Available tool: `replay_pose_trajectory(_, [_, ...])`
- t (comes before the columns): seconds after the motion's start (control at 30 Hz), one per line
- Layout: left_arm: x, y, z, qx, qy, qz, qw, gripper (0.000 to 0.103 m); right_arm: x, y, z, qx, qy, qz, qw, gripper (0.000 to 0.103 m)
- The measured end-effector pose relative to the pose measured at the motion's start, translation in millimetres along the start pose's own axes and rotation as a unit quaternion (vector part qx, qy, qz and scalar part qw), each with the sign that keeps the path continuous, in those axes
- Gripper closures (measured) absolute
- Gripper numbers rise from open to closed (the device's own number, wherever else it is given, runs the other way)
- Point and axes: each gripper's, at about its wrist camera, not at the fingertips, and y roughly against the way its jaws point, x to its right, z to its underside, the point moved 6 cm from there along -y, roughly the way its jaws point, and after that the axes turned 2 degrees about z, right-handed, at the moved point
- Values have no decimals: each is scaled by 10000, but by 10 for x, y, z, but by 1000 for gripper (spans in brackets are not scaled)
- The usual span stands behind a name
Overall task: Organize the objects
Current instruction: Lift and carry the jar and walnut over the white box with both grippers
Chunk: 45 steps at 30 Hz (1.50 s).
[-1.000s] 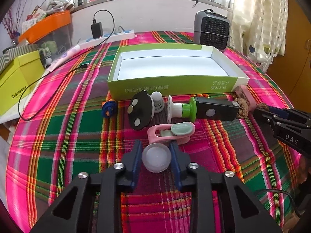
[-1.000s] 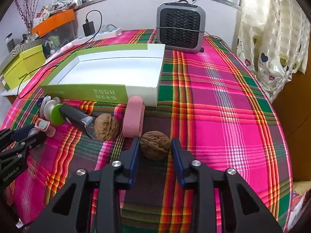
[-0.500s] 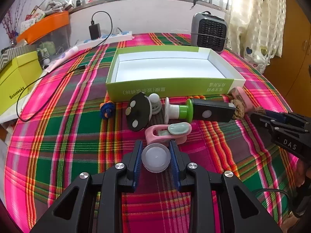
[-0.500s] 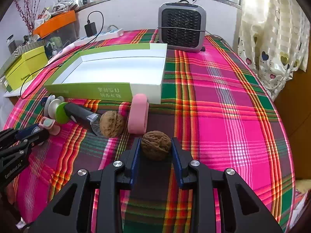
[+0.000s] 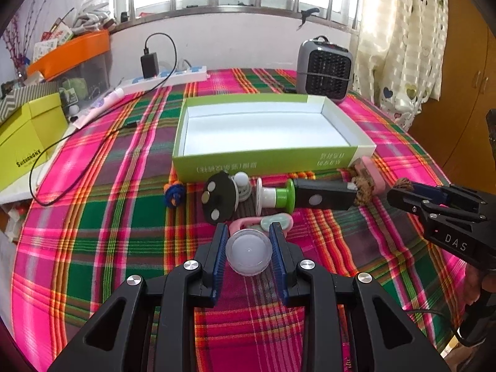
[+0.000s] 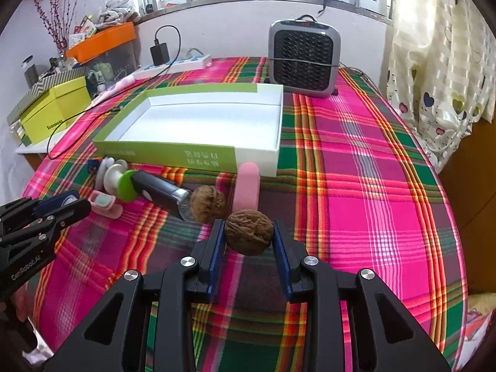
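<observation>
My left gripper (image 5: 248, 238) is shut on a round translucent white cap (image 5: 249, 255), close over the plaid cloth. Just beyond it lie a pink clip with a mint pad (image 5: 276, 221), a black disc with pale dots (image 5: 218, 200), a white and green spool (image 5: 276, 197) and a black rectangular device (image 5: 322, 198). My right gripper (image 6: 249, 232) is shut on a brown walnut (image 6: 249, 237). A second walnut (image 6: 207, 204) and a pink roll (image 6: 246, 186) lie just past it. The open green and white box (image 5: 266, 161) stands empty behind the row.
A grey heater (image 6: 302, 59) stands behind the box. A power strip with a charger and black cable (image 5: 164, 76) lies at the back left, beside a yellow-green box (image 5: 28, 136). A blue and orange knot (image 5: 174, 193) lies left of the disc. A curtain (image 6: 434, 46) hangs on the right.
Both grippers keep their grip. The right view has shifted a little, so the held walnut now sits in front of the pink roll's near end instead of to its right.
</observation>
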Motion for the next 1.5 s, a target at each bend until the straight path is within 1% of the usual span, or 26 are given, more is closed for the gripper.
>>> replay_pose_trajectory(0.23, [-22,32,-133,117,14,96,9999,78,-60,42,-90,75,42,-72,9999,71])
replay_pose_trajectory(0.37, [-43,52,-241,247,81,224,9994,78,-101,63,-182,145,80,-120,9998,71])
replay_pose_trajectory(0.6, [-68,-12,-430,320,-31,184,9993,78,-152,17,-344,177,132,-193,9996,71])
replay_pose_trajectory(0.77, [-141,-127,-610,315,59,189,9993,78,-176,-87,-532,161,168,-275,9993,71])
replay_pose_trajectory(1.0, [-206,-343,-830,269,-38,145,9995,78,-209,-282,-786,118,233,-330,9991,71])
replay_pose_trajectory(1.23, [-320,-621,-1042,150,62,122,9998,78,-274,-544,-980,-23,294,-406,9987,71])
replay_pose_trajectory(1.4, [-374,-844,-1165,-43,179,264,9995,78,-327,-749,-1106,-187,326,-427,9984,71])
replay_pose_trajectory(1.5, [-376,-939,-1247,-54,125,210,9997,78,-368,-866,-1170,-274,366,-428,9980,71])
